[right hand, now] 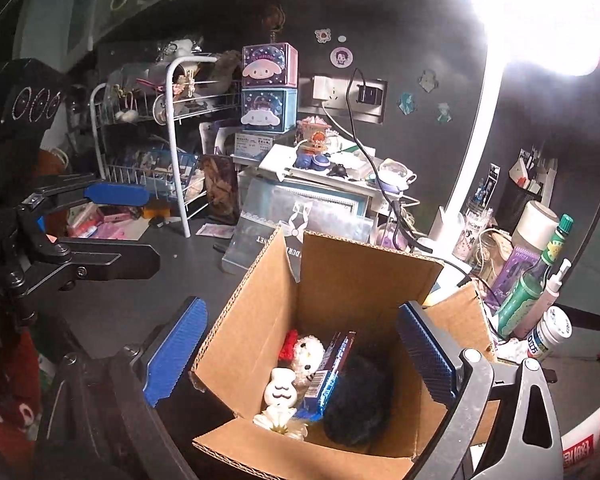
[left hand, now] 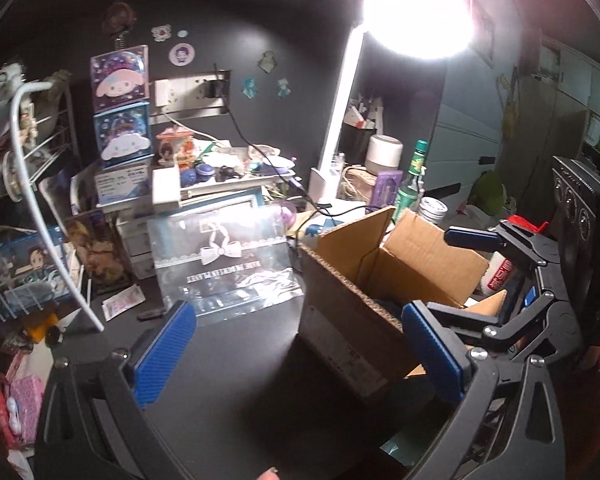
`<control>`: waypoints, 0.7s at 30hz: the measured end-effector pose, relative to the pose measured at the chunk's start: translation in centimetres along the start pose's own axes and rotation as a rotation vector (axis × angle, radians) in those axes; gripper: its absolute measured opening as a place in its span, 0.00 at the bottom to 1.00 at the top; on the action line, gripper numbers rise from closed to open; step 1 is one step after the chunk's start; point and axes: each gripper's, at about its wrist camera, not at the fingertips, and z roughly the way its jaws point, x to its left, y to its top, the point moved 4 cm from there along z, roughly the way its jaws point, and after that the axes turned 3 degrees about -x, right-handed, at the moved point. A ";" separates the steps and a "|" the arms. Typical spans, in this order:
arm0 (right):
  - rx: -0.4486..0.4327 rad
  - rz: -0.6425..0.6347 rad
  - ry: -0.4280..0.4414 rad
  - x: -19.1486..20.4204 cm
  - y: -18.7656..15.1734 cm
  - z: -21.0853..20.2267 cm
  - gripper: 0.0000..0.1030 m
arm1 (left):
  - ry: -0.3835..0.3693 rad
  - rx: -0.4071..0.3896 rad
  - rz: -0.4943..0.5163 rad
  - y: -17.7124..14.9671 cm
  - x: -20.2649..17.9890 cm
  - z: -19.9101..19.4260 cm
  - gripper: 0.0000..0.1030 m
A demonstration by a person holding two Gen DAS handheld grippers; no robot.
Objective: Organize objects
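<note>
On your far left, the wire rack (right hand: 148, 136) stands on the dark desk (right hand: 140, 300), with two stacked character tins (right hand: 269, 88) just beyond it against the wall. Your left gripper (left hand: 300, 344) hangs low over the desk with its blue pads spread wide and nothing between them; its right pad (left hand: 432, 352) sits just in front of the near corner of the box (left hand: 356, 320). A clear pouch (left hand: 224, 264) with a white bow leans beside the box on its left. The box stands open, flaps up. Inside it lie a white plush (right hand: 308, 356), a small white figure (right hand: 278, 392), a blue pack (right hand: 332, 372) and a black fuzzy lump (right hand: 358, 392). Your right gripper (right hand: 300, 360) hovers over the box mouth, jaws wide and empty, its right pad (right hand: 426, 352) inside the rim. Further right, a green bottle (right hand: 536, 280) stands near the lamp stem (right hand: 466, 168).
</note>
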 end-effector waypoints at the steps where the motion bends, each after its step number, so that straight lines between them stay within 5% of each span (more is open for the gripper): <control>1: -0.021 -0.011 -0.002 0.3 0.1 -0.2 0.96 | 0.029 -0.013 -0.008 -0.3 0.4 -0.4 0.99; 5: -0.112 -0.038 -0.007 1.0 0.2 -0.9 1.00 | 0.153 -0.082 -0.045 -1.6 1.9 -1.7 0.99; 10: -0.160 0.012 0.051 0.8 0.2 -1.2 1.00 | 0.149 -0.086 -0.125 -2.3 3.7 -2.2 0.99; 21: -0.185 0.060 0.067 -0.3 0.2 -1.7 1.00 | 0.177 -0.092 -0.138 -2.3 4.2 -2.2 0.99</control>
